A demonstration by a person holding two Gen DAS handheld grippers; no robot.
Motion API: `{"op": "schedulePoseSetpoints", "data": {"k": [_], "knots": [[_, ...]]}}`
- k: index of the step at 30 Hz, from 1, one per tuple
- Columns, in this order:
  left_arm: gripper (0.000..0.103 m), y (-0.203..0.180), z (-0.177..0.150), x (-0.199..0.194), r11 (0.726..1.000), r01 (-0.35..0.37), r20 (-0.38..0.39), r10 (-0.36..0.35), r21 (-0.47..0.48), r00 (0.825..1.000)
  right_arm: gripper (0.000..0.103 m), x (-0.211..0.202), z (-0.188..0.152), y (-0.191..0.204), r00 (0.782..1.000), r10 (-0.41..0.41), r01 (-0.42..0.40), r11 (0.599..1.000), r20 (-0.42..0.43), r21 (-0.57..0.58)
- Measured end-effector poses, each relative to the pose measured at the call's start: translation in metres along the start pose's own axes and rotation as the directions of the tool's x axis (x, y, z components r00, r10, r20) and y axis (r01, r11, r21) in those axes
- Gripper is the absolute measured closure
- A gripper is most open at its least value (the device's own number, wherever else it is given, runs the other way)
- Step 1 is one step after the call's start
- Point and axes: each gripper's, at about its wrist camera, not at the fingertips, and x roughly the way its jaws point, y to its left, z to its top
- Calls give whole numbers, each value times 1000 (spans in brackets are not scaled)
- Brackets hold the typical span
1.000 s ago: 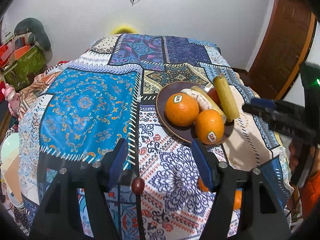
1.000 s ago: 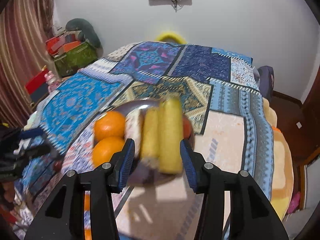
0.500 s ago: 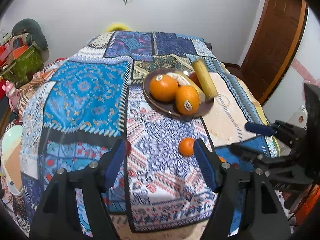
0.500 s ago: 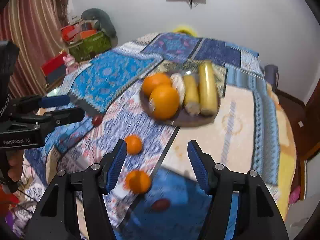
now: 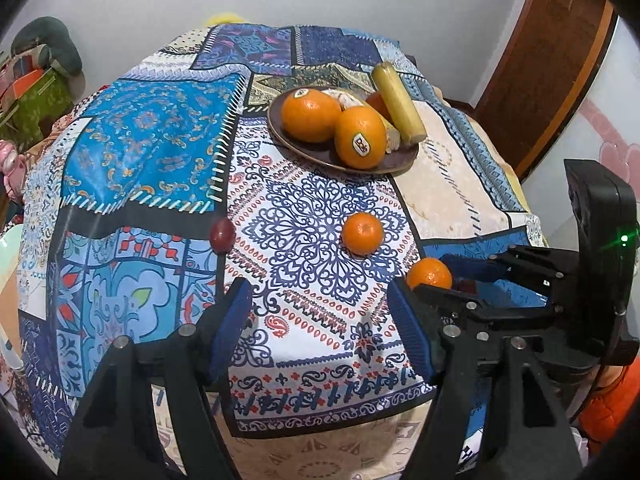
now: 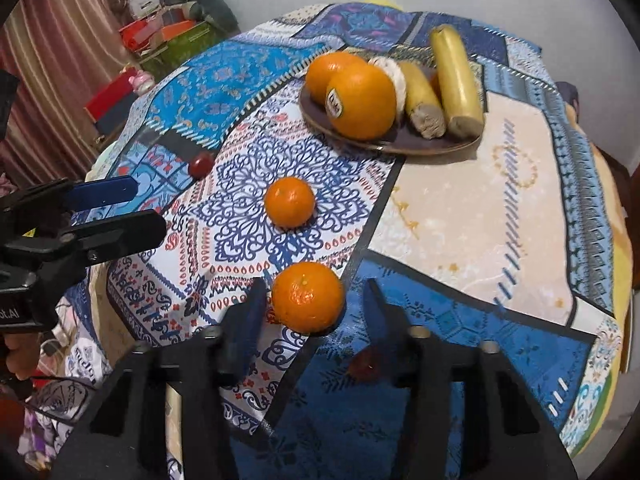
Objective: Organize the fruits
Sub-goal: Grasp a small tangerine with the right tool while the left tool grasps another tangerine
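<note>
Fruit lies partly on the brown plate point(image 6: 436, 148) at the far side of the patterned cloth point(image 6: 472, 216) — two oranges point(image 6: 362, 100), two bananas point(image 6: 456, 84) and a pale peeled piece — and partly loose on the cloth: a mandarin point(image 6: 289, 202) in the middle, a second mandarin point(image 6: 307, 297) nearer the edge, a red grape point(image 5: 221, 233) off to the left and another red fruit point(image 6: 366, 364) beside the right finger. Right gripper point(image 6: 314, 312) stands wide apart, its fingers flanking the second mandarin without touching it, held low and level over the cloth's near edge. Left gripper point(image 5: 320, 320) is also wide apart and empty, hovering over the cloth short of the first mandarin, aimed toward the plate.
</note>
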Motion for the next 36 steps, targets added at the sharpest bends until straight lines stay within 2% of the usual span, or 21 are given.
{"op": "schedulePoseSetpoints", "data": {"k": [6,13,22,28,30,36], "knots": [[33,-8,6,15,1000,14,-23,-13,14,1000,68,-4,0,2,1000,3,-2,999,19,-41],[34,-19,19,36,999,26,-49,-24,47,999,69,-22,5,-19,996,-32,33,999,83,-4],[45,-33,33,69,996,36,-87,-29,86,996,69,-33,14,-53,988,-76,67,995,132,71],[62,-35,33,88,994,60,-125,-48,89,991,69,-30,18,-61,988,-76,65,995,135,81],[69,-36,32,88,994,49,-112,-38,100,993,69,-28,18,-64,988,-74,64,994,133,84],[69,-33,34,85,994,50,-102,-40,97,994,68,-24,22,-67,989,-71,60,995,132,85]]}}
